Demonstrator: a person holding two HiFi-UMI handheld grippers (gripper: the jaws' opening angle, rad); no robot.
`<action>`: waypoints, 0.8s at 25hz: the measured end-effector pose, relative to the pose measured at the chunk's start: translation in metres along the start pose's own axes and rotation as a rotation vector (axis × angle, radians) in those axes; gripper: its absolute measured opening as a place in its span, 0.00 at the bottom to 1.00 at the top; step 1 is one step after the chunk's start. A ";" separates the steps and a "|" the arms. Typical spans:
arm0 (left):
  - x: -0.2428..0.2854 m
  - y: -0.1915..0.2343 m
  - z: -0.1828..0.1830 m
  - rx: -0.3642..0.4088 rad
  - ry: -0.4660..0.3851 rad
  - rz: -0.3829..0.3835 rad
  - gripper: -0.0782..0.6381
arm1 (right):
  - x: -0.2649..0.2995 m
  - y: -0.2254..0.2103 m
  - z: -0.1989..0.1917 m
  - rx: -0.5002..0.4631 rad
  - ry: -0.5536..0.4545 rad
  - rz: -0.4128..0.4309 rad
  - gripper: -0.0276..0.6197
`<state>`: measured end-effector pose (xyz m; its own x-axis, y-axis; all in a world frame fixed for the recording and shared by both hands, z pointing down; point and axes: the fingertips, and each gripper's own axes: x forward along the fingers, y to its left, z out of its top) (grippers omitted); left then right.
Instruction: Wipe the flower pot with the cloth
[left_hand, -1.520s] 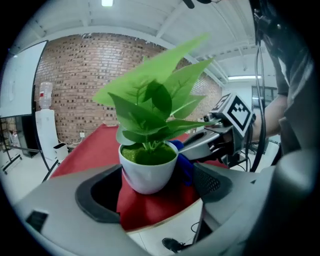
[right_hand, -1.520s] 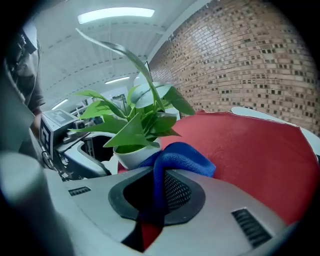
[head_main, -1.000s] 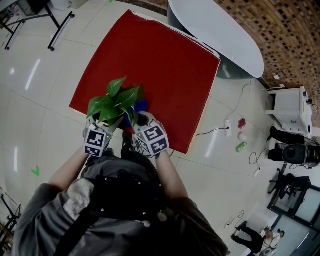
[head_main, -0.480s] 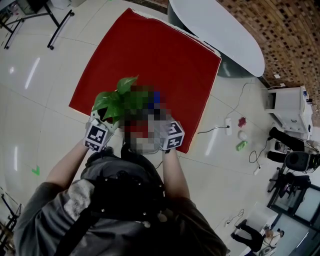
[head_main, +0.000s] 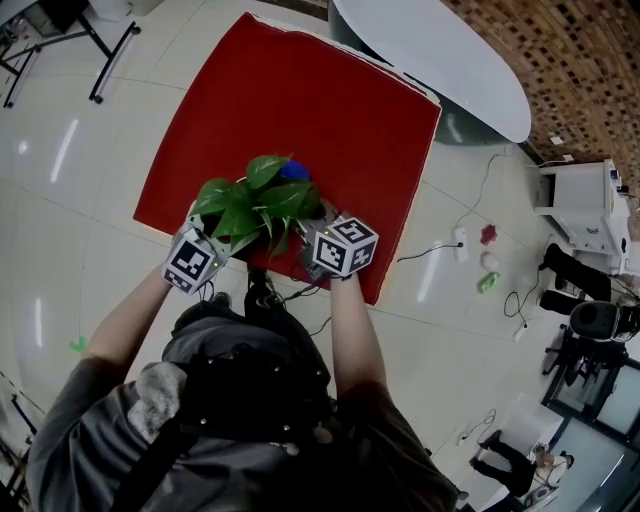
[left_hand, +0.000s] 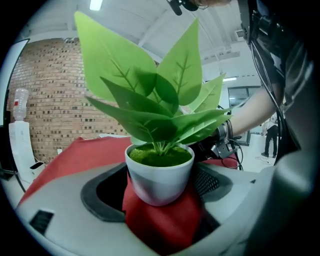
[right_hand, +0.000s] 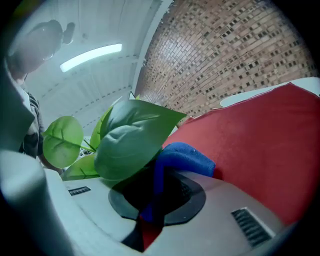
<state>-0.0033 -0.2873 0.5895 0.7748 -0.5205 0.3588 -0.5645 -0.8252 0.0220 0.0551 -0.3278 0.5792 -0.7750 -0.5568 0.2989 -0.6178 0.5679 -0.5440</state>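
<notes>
The flower pot (left_hand: 160, 175) is small and white, with green moss and broad green leaves (head_main: 255, 203). My left gripper (left_hand: 159, 189) is shut on the pot's body and holds it upright above the red mat (head_main: 300, 110). In the head view only that gripper's marker cube (head_main: 192, 263) shows under the leaves. My right gripper (right_hand: 155, 196) is shut on a blue cloth (right_hand: 186, 157), which hangs folded over the jaws. The blue cloth (head_main: 294, 171) sits at the far side of the plant, against the leaves. The right marker cube (head_main: 345, 247) is just right of the plant.
A white oval table (head_main: 440, 60) stands beyond the mat. On the tiled floor to the right lie a power strip with cables (head_main: 460, 243) and small coloured items (head_main: 486, 282), beside a white cabinet (head_main: 580, 215). Black chair legs (head_main: 100, 50) are at the top left.
Both grippers have lifted and moved away from the body with the plant. The right gripper has swung right and carried the blue cloth up to the plant's far side.
</notes>
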 end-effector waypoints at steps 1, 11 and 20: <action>0.001 0.000 0.000 0.001 0.002 -0.008 0.72 | 0.001 -0.002 -0.002 0.004 0.013 0.004 0.13; 0.005 0.001 -0.002 0.024 0.017 -0.092 0.73 | 0.010 -0.019 -0.028 -0.224 0.186 -0.142 0.13; -0.004 0.004 -0.003 0.039 0.045 -0.118 0.73 | 0.008 -0.016 -0.032 -0.245 0.178 -0.207 0.13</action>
<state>-0.0099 -0.2880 0.5908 0.8212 -0.4096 0.3974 -0.4580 -0.8884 0.0307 0.0542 -0.3214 0.6154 -0.6279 -0.5731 0.5266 -0.7609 0.5943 -0.2604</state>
